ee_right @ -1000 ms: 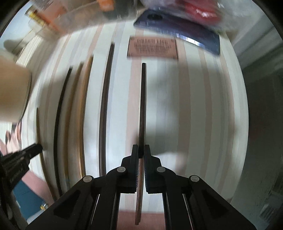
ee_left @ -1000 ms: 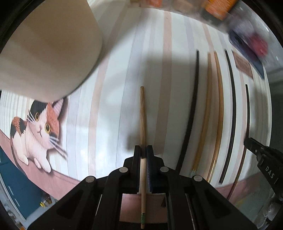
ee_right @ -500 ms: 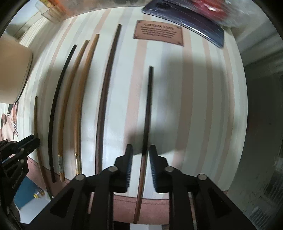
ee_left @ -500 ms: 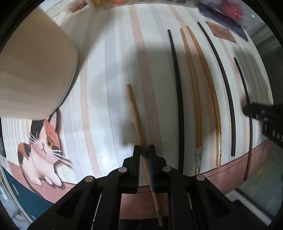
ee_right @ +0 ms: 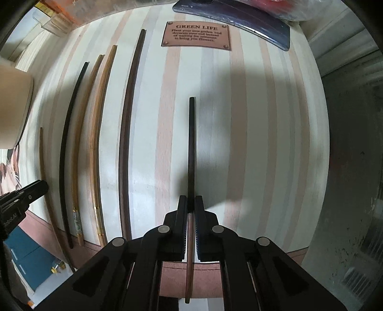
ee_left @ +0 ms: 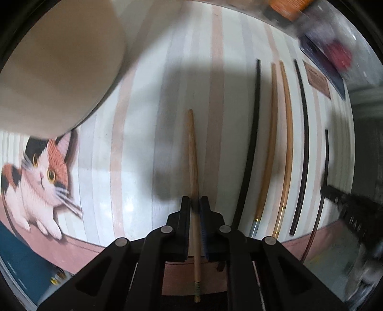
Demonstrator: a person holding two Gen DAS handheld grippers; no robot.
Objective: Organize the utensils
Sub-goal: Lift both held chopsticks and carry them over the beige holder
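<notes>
My left gripper (ee_left: 196, 203) is shut on a light wooden chopstick (ee_left: 191, 148), which points away over the striped mat (ee_left: 143, 143). My right gripper (ee_right: 190, 203) has its jaws closing tight on a dark brown chopstick (ee_right: 191, 143), and the pads press its sides. Between the two grippers several chopsticks lie side by side on the mat: a black one (ee_right: 68, 134), two tan ones (ee_right: 81, 134) and a long dark brown one (ee_right: 129, 119). The left gripper's fingertip (ee_right: 39, 186) shows at the left edge of the right wrist view.
A large beige cup (ee_left: 59, 67) stands at the far left of the mat, above a printed cat (ee_left: 40, 177). A "GREEN LIFE" label (ee_right: 196, 36) and a dark blue object (ee_right: 239, 16) sit at the far edge. The mat's pink border (ee_right: 239, 258) runs along the near side.
Half a second ago the right jaws stood apart around the dark chopstick; now they are shut on it. The left gripper shifted sideways, and its light chopstick went from slanted to straight.
</notes>
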